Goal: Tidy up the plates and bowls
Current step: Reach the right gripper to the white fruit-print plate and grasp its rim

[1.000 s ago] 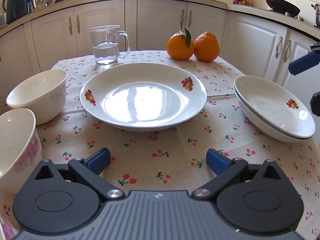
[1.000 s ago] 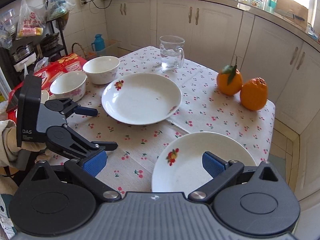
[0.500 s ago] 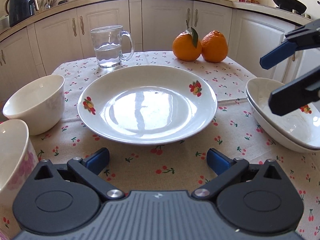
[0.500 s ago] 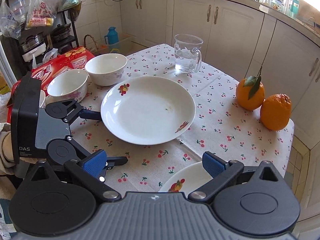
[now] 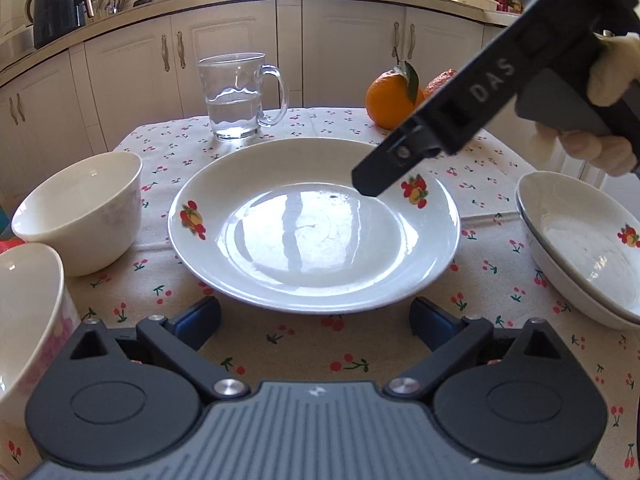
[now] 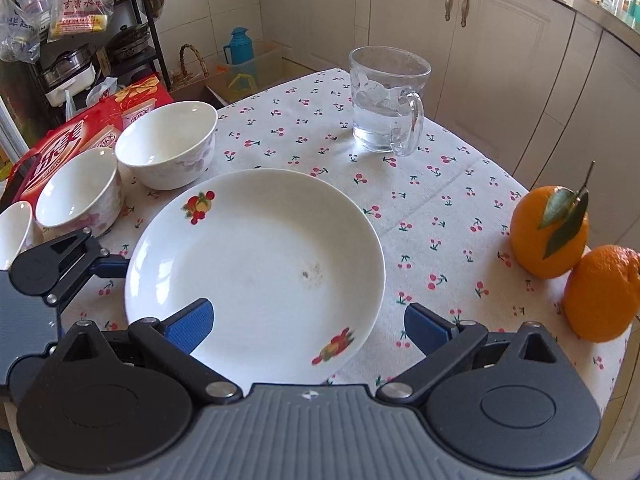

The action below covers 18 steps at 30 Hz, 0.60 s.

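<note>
Large white plate (image 5: 316,236) with fruit decals sits mid-table on the cherry-print tablecloth (image 5: 360,360), empty, faint smudge near its centre in the right wrist view. Left gripper (image 5: 315,320) low at the plate's near rim, blue pads spread wide, nothing between them, pads just short of the rim. Right gripper (image 6: 308,322) hovers over the plate's edge on its own side, pads spread apart too, left pad over the plate surface, right pad over the cloth; contact with the plate can't be told. From the left wrist view it reaches in from upper right, held by a person's hand (image 5: 600,92). Two stacked shallow plates (image 5: 580,240) at the table's right edge. Two white bowls (image 6: 168,144) (image 6: 78,192) side by side left of the big plate, a third bowl edge beyond them. Glass mug (image 6: 386,100) part-filled with water at the far side; two oranges (image 6: 550,232) touching each other, one with leaves.
</note>
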Motion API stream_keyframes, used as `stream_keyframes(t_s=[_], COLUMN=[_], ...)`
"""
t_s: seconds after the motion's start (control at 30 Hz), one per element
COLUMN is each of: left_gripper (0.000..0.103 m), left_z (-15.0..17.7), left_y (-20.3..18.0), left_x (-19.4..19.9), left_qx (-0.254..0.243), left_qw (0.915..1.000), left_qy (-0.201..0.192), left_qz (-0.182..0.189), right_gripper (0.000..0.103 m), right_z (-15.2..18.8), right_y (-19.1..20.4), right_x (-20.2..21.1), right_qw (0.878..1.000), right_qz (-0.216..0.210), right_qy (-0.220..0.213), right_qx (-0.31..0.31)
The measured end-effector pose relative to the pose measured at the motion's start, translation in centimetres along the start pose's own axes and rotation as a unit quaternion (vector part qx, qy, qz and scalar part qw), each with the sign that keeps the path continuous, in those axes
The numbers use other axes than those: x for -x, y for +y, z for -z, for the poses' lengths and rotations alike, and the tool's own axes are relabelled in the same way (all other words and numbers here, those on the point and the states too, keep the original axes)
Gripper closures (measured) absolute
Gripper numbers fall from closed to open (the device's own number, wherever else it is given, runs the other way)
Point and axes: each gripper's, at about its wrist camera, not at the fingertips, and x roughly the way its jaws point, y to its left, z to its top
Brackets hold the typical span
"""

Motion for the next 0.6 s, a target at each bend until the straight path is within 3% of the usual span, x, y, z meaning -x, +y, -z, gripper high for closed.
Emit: stream_keyframes(t_s=[0.1, 0.37, 0.6], left_gripper=[0.012, 0.013, 0.015], left_z=[-0.1, -0.1, 0.1], left_y=[0.3, 0.8, 0.8], left_x=[0.1, 0.3, 0.4], left_qx=[0.001, 0.000, -0.003], left_qw=[1.0000, 0.9999, 0.9998], left_qy=[-0.007, -0.009, -0.011], left_qz=[-0.002, 0.010, 0.013], right_gripper=[0.002, 0.023, 0.032], right_z=[-1.7, -4.7, -5.4], right_y=[-0.8, -2.1, -3.0], right_x=[-1.7, -5.6, -7.0], right_qw=[1.000, 0.998, 0.996], right_qz=[-0.015, -0.050, -0.075], right_qy=[0.008, 0.034, 0.054], right_qx=[0.004, 0.010, 0.018])
